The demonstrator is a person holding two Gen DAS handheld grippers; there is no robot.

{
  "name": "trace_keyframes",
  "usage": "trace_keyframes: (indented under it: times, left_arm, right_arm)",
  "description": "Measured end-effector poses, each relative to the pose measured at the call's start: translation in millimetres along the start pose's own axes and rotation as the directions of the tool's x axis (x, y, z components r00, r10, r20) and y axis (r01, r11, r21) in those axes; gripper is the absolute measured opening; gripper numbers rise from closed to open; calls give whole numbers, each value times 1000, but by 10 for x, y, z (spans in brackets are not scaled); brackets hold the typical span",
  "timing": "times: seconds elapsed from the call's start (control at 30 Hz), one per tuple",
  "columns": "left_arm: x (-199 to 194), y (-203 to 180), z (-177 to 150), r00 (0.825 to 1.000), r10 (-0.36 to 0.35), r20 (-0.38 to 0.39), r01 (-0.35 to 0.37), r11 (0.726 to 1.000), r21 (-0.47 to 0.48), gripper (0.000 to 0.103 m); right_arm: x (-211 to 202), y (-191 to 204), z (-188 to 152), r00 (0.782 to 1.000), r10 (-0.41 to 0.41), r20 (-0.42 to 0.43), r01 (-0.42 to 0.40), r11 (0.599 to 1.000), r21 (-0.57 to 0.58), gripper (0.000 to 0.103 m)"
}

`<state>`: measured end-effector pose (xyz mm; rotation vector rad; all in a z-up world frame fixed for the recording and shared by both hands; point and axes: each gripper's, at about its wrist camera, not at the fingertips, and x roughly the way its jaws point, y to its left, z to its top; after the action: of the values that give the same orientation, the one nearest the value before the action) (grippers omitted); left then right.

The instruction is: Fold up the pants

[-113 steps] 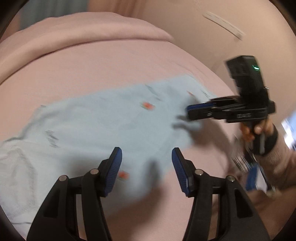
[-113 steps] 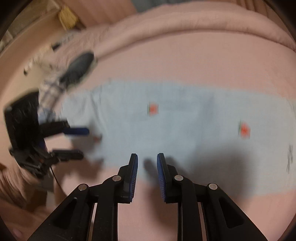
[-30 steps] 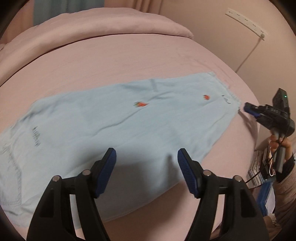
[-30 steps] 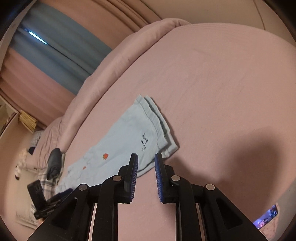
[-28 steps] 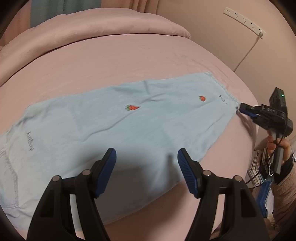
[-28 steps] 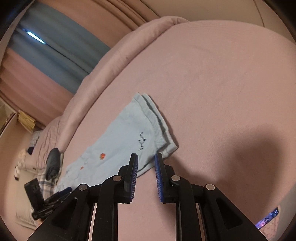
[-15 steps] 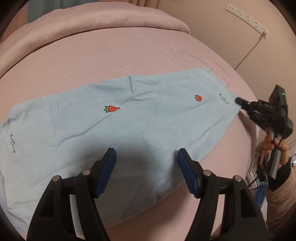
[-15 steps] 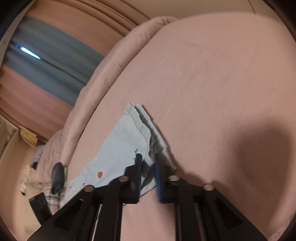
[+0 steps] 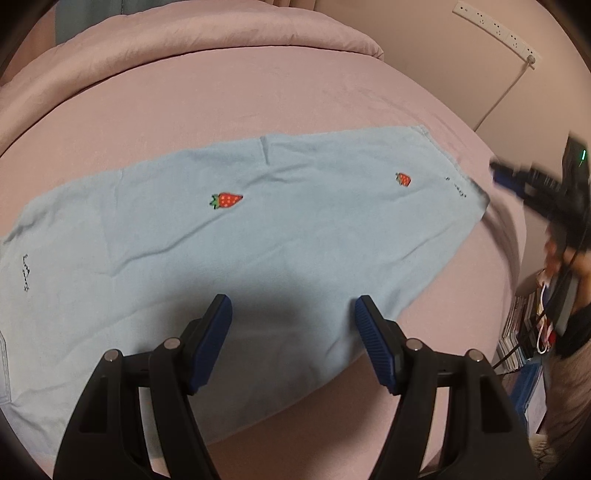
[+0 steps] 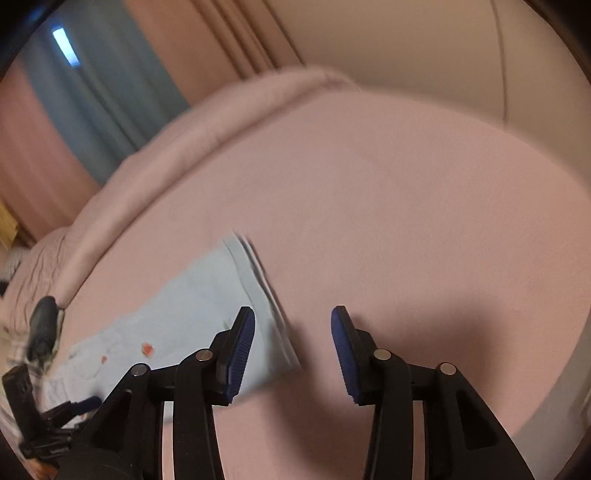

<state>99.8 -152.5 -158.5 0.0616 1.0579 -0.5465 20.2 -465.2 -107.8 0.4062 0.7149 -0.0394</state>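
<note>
The left gripper hangs over the near edge of the pants, its blue fingers spread wide with nothing between them but the cloth lying flat below. The pants stretch across the pink bed as one long, pale blue strip — a strawberry patch near the middle, a smaller strawberry toward the far end, and small dark lettering at the left.

At that far end, blurred, the right gripper sits just beside the hem, apart from it. In its own view the right gripper has just been opening, and its jaws now stand parted with only bare sheet between them; the hem of the pants lies just left of the gap, partly behind the left finger — not pinched.

Beyond the pants a folded pink quilt runs along the back of the bed, and a white power strip hangs on the wall.
</note>
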Motion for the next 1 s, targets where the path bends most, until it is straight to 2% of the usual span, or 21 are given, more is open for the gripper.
trace_keyframes:
  times: [0.07,0.13,0.17,0.2,0.3,0.33,0.37,0.4,0.5,0.57,0.6,0.63,0.73,0.83,0.93,0.97,1.0]
  left_arm:
    - [-2,2,-34,1000,3,5,-3,1000,-8,69]
    - [-8,3,-46,1000,3,7,-3,1000,-19,69]
    - [-8,6,-49,1000,3,2,-3,1000,-23,69]
    - [-5,6,-51,1000,2,-1,-2,1000,-25,69]
    - [-8,-10,-47,1000,8,-6,-8,999,-33,69]
    - [-13,-13,-51,1000,10,-5,-10,999,-33,69]
    - [-17,-17,-59,1000,11,-4,-11,999,-33,69]
    - [-18,-17,-66,1000,11,-1,-11,999,-35,69]
    - [-30,1,-89,1000,3,5,-2,999,-38,69]
    - [-25,5,-90,1000,-4,6,5,999,-38,69]
    - [-27,8,-90,1000,-8,7,8,999,-37,70]
    - [-26,14,-89,1000,-11,7,12,999,-38,70]
    - [-33,46,-112,1000,-20,12,20,999,-40,71]
    - [-39,53,-133,1000,-17,18,17,999,-34,72]
    - [-40,40,-140,1000,-9,17,9,1000,-29,72]
    - [-43,36,-141,1000,-6,15,7,1000,-25,72]
    - [-39,36,-109,1000,-4,12,4,1000,-25,72]
  right_arm:
    - [75,182,134,997,65,-39,-67,995,-76,44]
    - [310,417,248,992,81,-100,-96,982,-163,42]
    - [410,498,283,991,68,-112,-89,978,-191,39]
    - [545,596,327,989,56,-135,-85,971,-222,33]
    - [898,787,424,981,29,-194,-81,960,-268,31]
    - [1029,829,440,977,-7,-214,-52,962,-269,31]
    - [1186,835,448,968,-57,-245,-12,963,-269,31]
    - [1320,763,418,955,-73,-288,-2,968,-251,27]
    - [1304,736,500,958,-84,-276,32,982,-188,25]
    - [1136,805,484,965,-102,-241,50,976,-213,26]
    - [1016,872,444,970,-77,-229,22,972,-234,26]
    - [896,959,369,978,-107,-177,92,992,-87,27]
    - [621,1251,45,981,-9,-193,-23,987,-160,28]
    - [575,1636,-323,974,45,-224,-107,956,-273,28]
    - [762,1761,-673,962,-18,-271,-89,921,-379,29]
    - [744,1763,-749,975,-19,-223,-74,912,-404,30]
    - [726,1758,-747,977,-18,-214,-72,910,-407,30]
